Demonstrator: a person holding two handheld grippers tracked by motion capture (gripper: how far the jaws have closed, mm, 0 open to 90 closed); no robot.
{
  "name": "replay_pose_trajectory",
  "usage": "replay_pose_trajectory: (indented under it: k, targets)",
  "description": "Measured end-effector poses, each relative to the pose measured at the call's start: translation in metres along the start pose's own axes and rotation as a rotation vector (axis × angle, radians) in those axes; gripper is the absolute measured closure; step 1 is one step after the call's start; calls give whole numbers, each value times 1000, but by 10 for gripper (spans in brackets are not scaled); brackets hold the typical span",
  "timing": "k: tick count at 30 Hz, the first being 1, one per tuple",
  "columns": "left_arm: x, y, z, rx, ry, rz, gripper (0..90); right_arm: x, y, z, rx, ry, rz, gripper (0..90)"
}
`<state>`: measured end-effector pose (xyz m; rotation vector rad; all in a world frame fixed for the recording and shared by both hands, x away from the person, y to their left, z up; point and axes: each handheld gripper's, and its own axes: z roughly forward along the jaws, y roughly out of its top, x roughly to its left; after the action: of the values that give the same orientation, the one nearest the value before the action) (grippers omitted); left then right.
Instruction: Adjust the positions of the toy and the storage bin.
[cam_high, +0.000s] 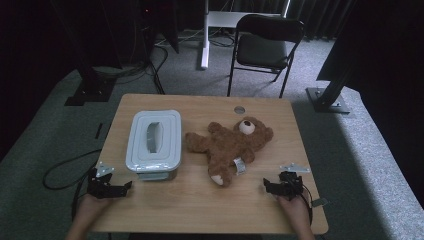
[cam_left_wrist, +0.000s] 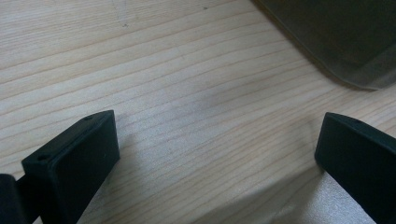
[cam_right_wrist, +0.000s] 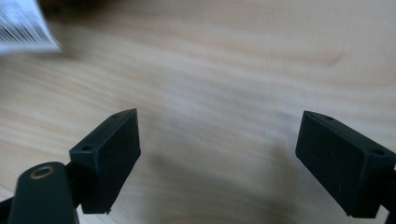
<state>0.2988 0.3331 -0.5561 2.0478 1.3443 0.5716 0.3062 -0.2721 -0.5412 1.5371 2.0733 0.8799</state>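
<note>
The left gripper (cam_high: 125, 185) lies low at the near left, held by the left hand (cam_high: 90, 206), its jaws wide apart and pointing inward. The right gripper (cam_high: 266, 184) mirrors it at the near right in the right hand (cam_high: 295, 207), jaws equally spread with nothing between them.

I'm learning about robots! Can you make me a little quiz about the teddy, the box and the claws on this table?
1. True or false: the box has its lid on.
2. Which claw is nearer the teddy: A) left claw B) right claw?
3. Fill in: both claws are ____ and hold nothing.

Key: 1 true; 2 B; 3 open.
</note>
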Motion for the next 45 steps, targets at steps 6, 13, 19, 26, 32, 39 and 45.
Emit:
replay_pose_trajectory:
  k: [6,13,19,26,32,39,45]
  targets:
    - [0,0,0,0,0,0,5,17,35,-24,-107,39,-5,133]
    - [0,0,0,0,-1,0,5,38,88,-44,-200,107,-4,137]
    - [0,0,0,0,0,2,5,66,125,-32,-205,171,-6,137]
    - [0,0,0,1,0,2,5,104,145,-6,-177,229,-16,137]
    - [0,0,0,0,-1,0,5,130,149,21,-120,159,-62,137]
    - [0,0,0,1,-1,0,5,132,129,50,-45,64,-58,125]
    - [0,0,0,2,2,-3,5,124,115,53,-44,50,-121,277]
